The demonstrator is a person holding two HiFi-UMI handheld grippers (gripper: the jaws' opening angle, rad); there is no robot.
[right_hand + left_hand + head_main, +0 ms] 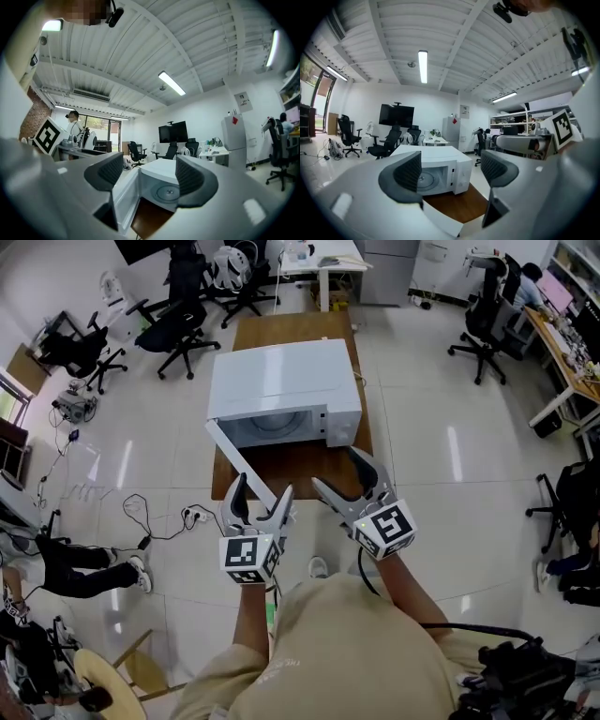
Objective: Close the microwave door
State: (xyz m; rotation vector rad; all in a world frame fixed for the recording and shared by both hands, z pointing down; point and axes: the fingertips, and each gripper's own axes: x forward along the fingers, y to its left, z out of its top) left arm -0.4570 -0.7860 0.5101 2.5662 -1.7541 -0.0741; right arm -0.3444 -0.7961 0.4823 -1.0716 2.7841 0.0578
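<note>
**Microwave door hanging wide open**

Microwave (281,390) sits mid-table (314,460), with its door (242,465) swung out past the near edge. Left gripper (262,501) is by the door's free end and right gripper (342,472) is over the near edge, both with jaws wide apart and empty

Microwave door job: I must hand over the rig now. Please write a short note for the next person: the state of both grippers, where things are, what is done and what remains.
Left gripper: fingers apart, holding nothing, beside the free end of the door; I cannot tell if it touches.
Right gripper: fingers apart, empty, in front of the microwave.
The microwave stands on the wooden table, door swung wide open towards you.
Done: nothing yet.
Left: push the door shut, probably with the left gripper.
</note>
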